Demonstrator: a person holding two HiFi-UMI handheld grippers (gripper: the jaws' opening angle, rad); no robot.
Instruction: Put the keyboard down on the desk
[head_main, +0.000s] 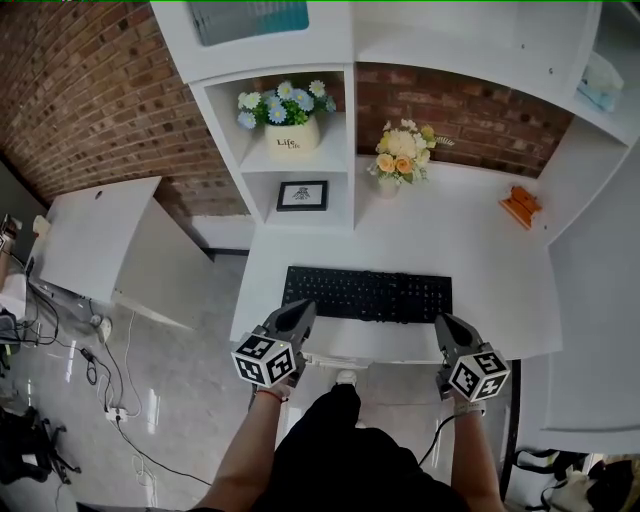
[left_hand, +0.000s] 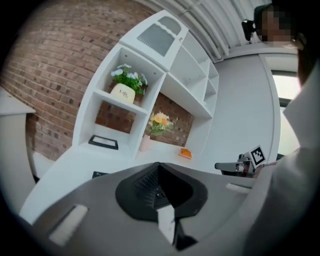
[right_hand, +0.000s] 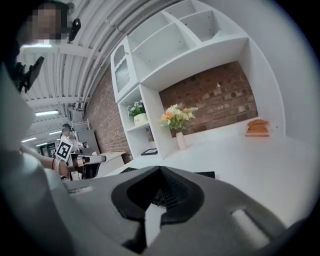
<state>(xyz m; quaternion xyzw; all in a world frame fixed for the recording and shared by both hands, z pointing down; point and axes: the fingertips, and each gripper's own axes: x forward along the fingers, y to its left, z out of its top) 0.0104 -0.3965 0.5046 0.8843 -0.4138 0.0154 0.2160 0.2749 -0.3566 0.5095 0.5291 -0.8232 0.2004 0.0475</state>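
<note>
The black keyboard (head_main: 367, 294) lies flat on the white desk (head_main: 490, 262), near its front edge. My left gripper (head_main: 305, 308) hovers at the keyboard's front left corner, jaws shut with nothing between them. My right gripper (head_main: 443, 322) hangs just off the front right corner, also shut and empty. In the left gripper view the closed jaws (left_hand: 159, 164) hide most of the keyboard; only a corner (left_hand: 99, 174) shows. The right gripper view looks over its own shut jaws (right_hand: 160, 167) to a strip of the keyboard (right_hand: 206, 174).
A vase of yellow flowers (head_main: 400, 155) and an orange object (head_main: 520, 205) stand at the desk's back. The shelf unit holds a flower pot (head_main: 290, 125) and a picture frame (head_main: 302, 195). A white side table (head_main: 95, 235) and floor cables (head_main: 100, 370) lie to the left.
</note>
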